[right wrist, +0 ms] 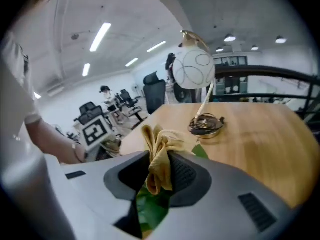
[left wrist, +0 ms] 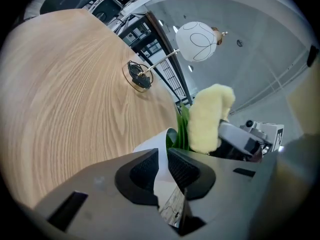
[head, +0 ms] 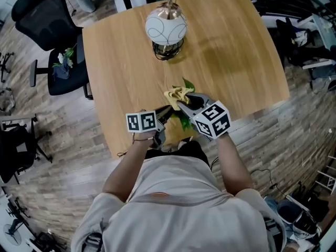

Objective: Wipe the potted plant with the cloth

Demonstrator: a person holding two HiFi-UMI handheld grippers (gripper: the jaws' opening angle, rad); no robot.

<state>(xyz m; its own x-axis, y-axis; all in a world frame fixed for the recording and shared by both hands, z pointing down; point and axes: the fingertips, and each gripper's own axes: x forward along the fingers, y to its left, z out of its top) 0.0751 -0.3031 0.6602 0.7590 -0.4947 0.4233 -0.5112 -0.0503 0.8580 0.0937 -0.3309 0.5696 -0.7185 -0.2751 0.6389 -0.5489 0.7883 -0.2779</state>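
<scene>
Cloth [right wrist: 159, 149] is clenched in right gripper [right wrist: 159, 173], on the leaves [right wrist: 149, 206]. Potted plant [head: 184, 122] is pinched at its rim by left gripper [left wrist: 162, 168], well apart from lamp [head: 166, 28], on the person's side. Leaves could be torn, or the pot tipped off the near edge, if the cloth is dragged hard.

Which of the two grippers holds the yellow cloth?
The right gripper: the yellow cloth is pinched between its jaws; the left gripper grips the white pot instead.

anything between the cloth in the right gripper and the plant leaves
Nothing visible: the yellow cloth, clamped in the right gripper, sits right over the green leaves, while the left gripper grips the white pot by its rim.
</scene>
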